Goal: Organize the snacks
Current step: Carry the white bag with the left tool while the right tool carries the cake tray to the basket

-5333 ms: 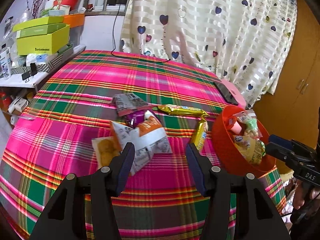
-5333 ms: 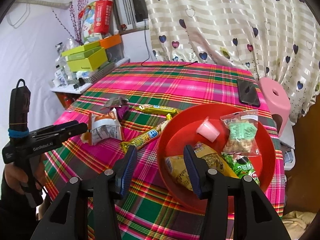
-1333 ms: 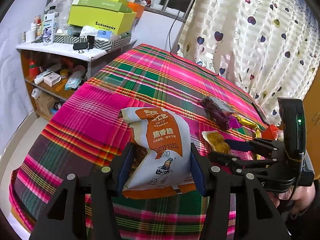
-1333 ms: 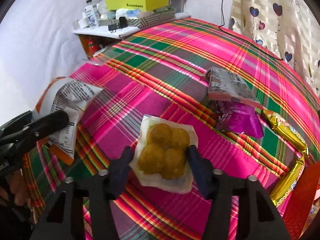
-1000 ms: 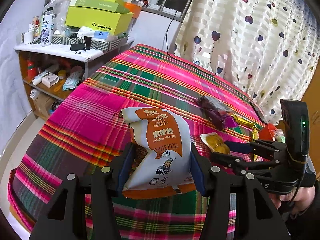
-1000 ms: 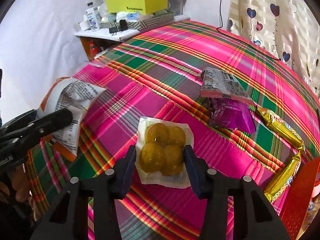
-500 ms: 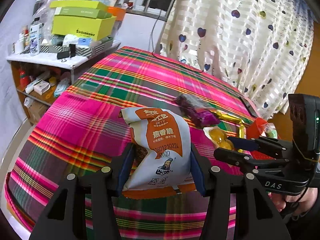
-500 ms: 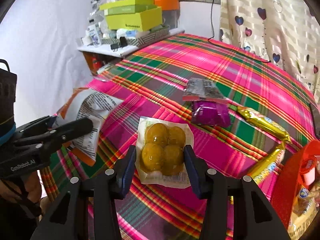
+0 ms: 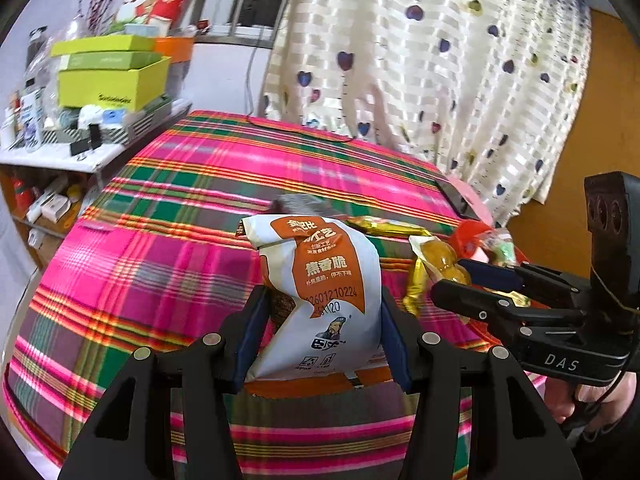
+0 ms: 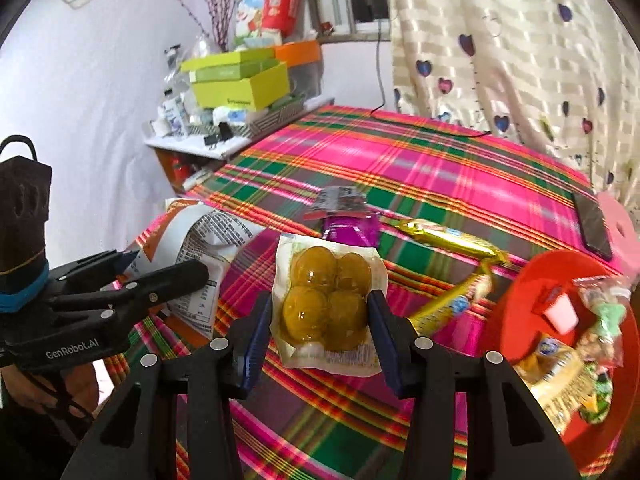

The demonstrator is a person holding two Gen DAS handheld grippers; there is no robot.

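Left gripper (image 9: 320,336) pinches the white-orange snack bag (image 9: 326,296); right gripper (image 10: 318,336) pinches the clear pack of yellow balls (image 10: 326,300). Both packs are off the plaid tabletop (image 10: 420,168). Red bowl (image 10: 520,308) sits at the tabletop's right edge (already has snacks in it). Gold bars (image 10: 448,240) and purple packet (image 10: 352,230) lie mid-table. Heart-print curtain (image 9: 440,60) behind, cluttered shelf (image 9: 52,156) off the left edge.
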